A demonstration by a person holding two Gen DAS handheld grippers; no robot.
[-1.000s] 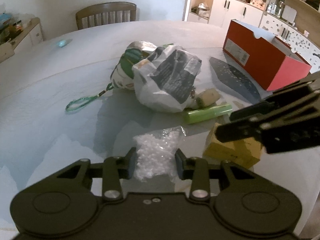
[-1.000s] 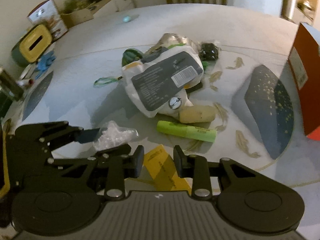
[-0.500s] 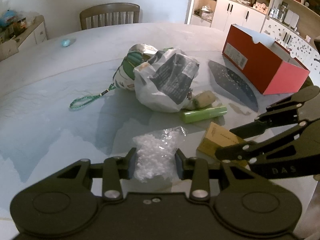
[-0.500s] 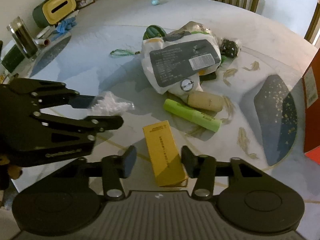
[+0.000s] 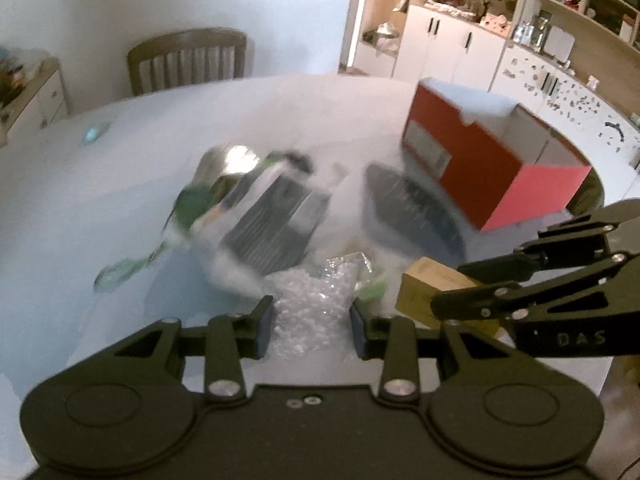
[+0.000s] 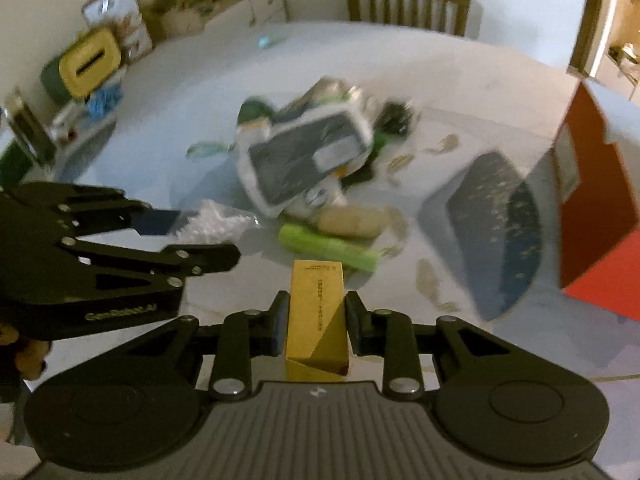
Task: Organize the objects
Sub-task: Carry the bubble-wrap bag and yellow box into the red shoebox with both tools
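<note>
So the worktop (image 6: pixel 472 80) is a big round one, pale and glossy, with a wooden chair pushed up at the far edge. Stuff lying right on it: a blurry heap in the middle with a white plastic bag with a dark label (image 6: pixel 308 156) on top and a green-and-white pouch (image 5: pixel 196 200) behind it. Just in front of the heap there's a beige roll (image 6: pixel 352 220) touching a lime green tube (image 6: pixel 328 248). A green cord (image 5: pixel 124 268) trails off the heap's left side. An open red box (image 5: pixel 488 164) sits off to the right, with a dark speckled patch (image 6: pixel 496 216) beside it. 1 small blue thing (image 5: pixel 94 132) sits alone near the far rim.
</note>
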